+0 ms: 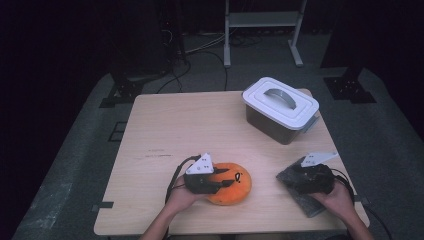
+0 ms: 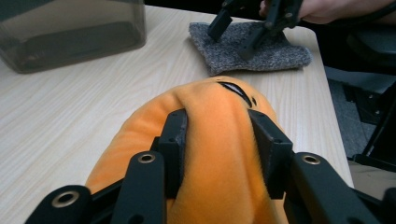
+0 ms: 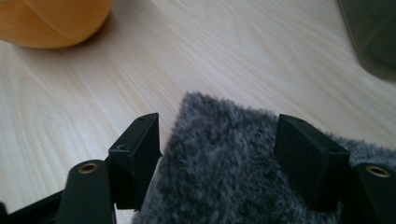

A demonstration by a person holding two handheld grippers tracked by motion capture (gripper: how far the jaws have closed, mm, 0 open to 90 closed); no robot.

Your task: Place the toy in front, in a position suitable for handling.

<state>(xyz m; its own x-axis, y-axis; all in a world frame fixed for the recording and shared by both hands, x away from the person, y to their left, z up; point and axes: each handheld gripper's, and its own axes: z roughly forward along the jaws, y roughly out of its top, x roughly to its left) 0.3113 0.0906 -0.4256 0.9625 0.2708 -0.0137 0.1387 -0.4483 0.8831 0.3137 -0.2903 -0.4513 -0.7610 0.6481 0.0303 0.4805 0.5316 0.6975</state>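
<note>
Your left gripper point(image 2: 217, 135) pinches the orange plush point(image 2: 219, 154), which lies on the table point(image 1: 165, 135) at the near edge. Keep that squeeze centred so the fabric doesn't slip. Your right gripper point(image 3: 229, 154) stands wide over the grey cloth point(image 3: 224, 182) at near right, pads not pressing. Drop lower and catch the cloth's edge before closing. The lidded bin point(image 1: 280, 107) sits beyond.
</note>
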